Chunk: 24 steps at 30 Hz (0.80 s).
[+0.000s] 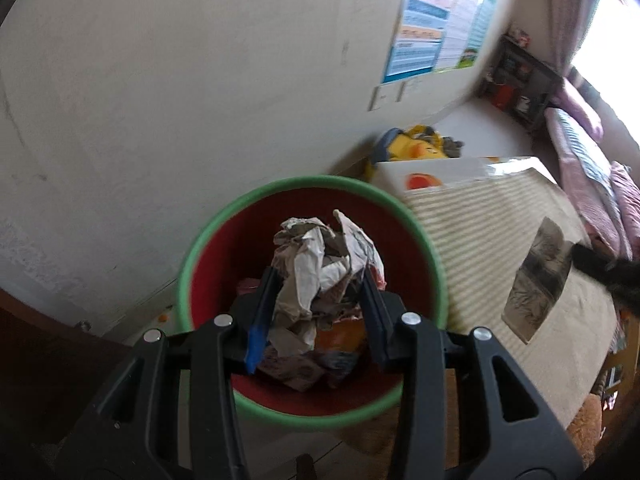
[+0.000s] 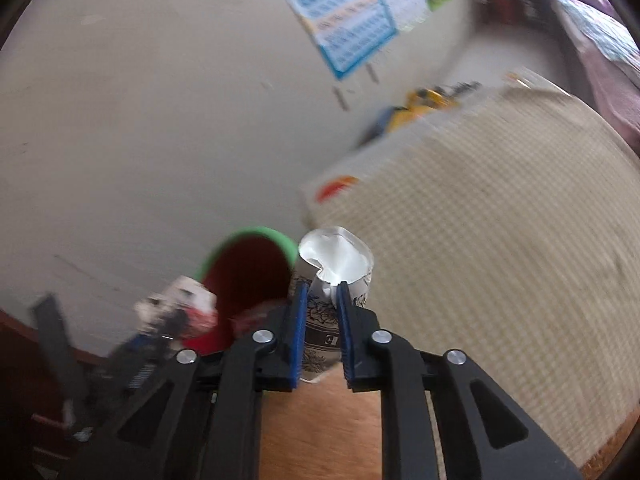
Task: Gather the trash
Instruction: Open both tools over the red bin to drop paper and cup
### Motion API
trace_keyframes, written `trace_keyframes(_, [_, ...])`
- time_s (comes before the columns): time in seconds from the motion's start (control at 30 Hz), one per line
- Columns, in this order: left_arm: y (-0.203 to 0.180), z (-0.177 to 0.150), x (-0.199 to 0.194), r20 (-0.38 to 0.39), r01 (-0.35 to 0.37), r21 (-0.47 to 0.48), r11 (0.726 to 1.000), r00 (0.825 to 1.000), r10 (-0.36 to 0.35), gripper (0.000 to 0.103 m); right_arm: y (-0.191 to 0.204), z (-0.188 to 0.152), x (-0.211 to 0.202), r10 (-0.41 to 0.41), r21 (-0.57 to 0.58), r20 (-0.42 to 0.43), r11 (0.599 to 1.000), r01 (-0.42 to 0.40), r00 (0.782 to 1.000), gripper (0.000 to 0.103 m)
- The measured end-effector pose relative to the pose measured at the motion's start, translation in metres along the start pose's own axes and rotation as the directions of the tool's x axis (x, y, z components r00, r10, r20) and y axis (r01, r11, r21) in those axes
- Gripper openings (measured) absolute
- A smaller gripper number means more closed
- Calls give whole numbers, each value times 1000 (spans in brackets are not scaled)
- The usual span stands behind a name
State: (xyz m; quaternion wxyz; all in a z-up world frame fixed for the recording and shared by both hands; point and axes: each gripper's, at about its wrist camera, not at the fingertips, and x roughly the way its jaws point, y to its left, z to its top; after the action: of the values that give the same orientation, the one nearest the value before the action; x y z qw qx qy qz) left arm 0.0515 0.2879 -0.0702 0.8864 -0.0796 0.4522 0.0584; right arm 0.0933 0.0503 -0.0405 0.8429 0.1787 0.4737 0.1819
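In the left wrist view my left gripper (image 1: 318,276) is shut on a crumpled wad of paper (image 1: 320,264), held over a red bin with a green rim (image 1: 434,264). More crumpled wrappers lie inside the bin under the wad. In the right wrist view my right gripper (image 2: 322,292) is shut on a crushed printed paper cup (image 2: 334,258), its white inside facing the camera. The same red bin (image 2: 252,264) sits just left of the cup. The left gripper with its paper wad (image 2: 180,300) appears blurred at the bin's left side.
A cream checked mat (image 2: 500,240) covers the floor to the right, with a printed paper sheet (image 1: 536,280) lying on it. A white box (image 1: 448,174) and a yellow toy (image 1: 416,146) stand by the wall. Pink bedding (image 1: 592,184) lies at far right.
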Motion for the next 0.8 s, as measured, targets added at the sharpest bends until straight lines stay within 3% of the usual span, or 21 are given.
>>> trace_keyframes(0.27, [25,4,14,-29,-24,-43,999,999,23,39,47,18,28,64,-86,-11,994,-64,998,14])
trace_keyframes(0.4, [24,3,24,-52,-12,-35,999,999,10,39,46,18,24,17,-108,28,994,-14,999,17])
trace_keyframes(0.43, [22,2,26,-59,-8,-28,1000,998,7,39,43,18,23,-14,-115,40,993,19,999,34])
trace_keyframes(0.47, [19,2,29,-64,-7,-25,1000,998,5,39,36,19,24,-81,-122,59,989,88,995,63])
trace_keyframes(0.53, [18,1,33,-71,-4,-26,1000,997,2,39,21,21,35,-163,-134,33,977,166,986,85])
trace_keyframes(0.63, [18,-3,38,-88,2,-31,1000,996,-4,39,-7,18,78,-253,-177,-128,957,229,959,84])
trace_keyframes(0.73, [18,-6,40,-99,7,-33,999,995,-10,39,-22,12,102,-370,-247,-140,911,330,918,84])
trace_keyframes(0.8, [19,-8,40,-103,9,-36,999,995,-12,39,-32,10,119,-376,-259,-181,910,325,909,84])
